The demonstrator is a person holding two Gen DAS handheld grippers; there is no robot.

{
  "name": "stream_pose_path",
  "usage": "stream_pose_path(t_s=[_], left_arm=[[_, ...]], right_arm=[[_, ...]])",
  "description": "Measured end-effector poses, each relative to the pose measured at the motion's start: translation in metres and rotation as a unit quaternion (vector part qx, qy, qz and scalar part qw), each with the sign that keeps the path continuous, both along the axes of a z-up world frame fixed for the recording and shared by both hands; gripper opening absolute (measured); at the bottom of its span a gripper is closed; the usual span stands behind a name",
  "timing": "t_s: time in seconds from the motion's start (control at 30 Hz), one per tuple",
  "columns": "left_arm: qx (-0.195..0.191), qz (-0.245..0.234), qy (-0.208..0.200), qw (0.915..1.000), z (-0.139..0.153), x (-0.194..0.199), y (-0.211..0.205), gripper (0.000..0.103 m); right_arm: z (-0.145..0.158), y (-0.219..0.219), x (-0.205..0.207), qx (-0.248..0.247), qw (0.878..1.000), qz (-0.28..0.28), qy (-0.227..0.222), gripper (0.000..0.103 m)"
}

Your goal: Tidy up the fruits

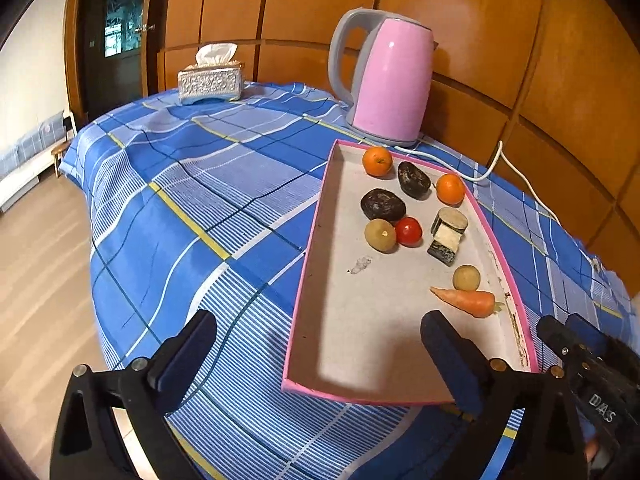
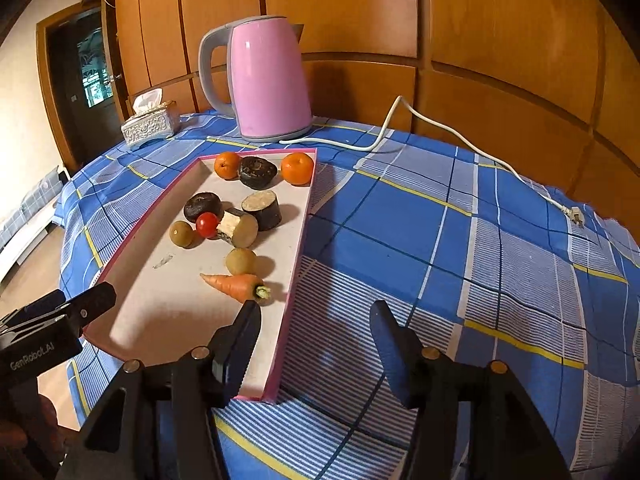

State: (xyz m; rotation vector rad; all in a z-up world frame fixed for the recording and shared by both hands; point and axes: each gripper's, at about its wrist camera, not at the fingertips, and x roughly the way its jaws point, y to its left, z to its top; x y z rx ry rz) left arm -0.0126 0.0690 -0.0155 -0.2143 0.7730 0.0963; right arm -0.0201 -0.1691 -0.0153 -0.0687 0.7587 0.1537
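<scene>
You are between grasps: both tools sit at the bottom edge of their frames, short of the fruit, and nothing is carried. Your left hand-held gripper point(image 1: 320, 354) has its fingers spread wide apart, straddling the near left corner of the shallow pink-rimmed cardboard tray point(image 1: 310, 264), with nothing between them. Your right hand-held gripper point(image 2: 316, 344) is partly apart and also empty; one finger hangs over the tray's near right edge, the other over the blue checked cloth covering the surface point(image 2: 420, 240).

Everything to be sorted already lies inside the tray. Along its far end, in the upper middle of the left view, sit an orange tangerine point(image 1: 377, 161), a dark wrinkled avocado-like fruit point(image 1: 414, 179) and a second tangerine point(image 1: 450, 188). Below them lie another dark wrinkled fruit point(image 1: 383, 203), a greenish-brown round fruit point(image 1: 380, 235) touching a small red tomato point(image 1: 409, 231), and two dark-skinned cut stubs with pale faces point(image 1: 448, 232). Nearest you are a small tan round fruit point(image 1: 466, 277) and an orange carrot point(image 1: 466, 301), just beside each other near the right rim.

Your next move is likely a reach forward to the closest piece, the carrot or the tan fruit, bracketing it cleanly without nudging its neighbour.

A pink electric kettle point(image 2: 270, 80) stands behind the tray.
</scene>
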Motion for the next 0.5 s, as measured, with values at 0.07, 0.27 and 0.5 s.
stream_pose_path(t_s=[0.07,0.27,0.5], left_arm=[[0.002,0.002,-0.004,1.0000,0.0017,-0.0021,-0.0005,0.103],[0.010,0.007,0.001,0.9999,0.0029,-0.0024,-0.0014,0.103],[0.028,0.002,-0.001,0.9996,0.0050,-0.0041,-0.0073,0.103]], right_arm=[[0.0000,-0.0013,-0.0016,-0.001,1.000,-0.004,0.000,0.057],[-0.0019,-0.0055,-0.0047,-0.001,1.000,-0.016,0.005,0.057],[-0.0020,-0.0061,-0.0072,-0.008,1.000,-0.020,0.004,0.057]])
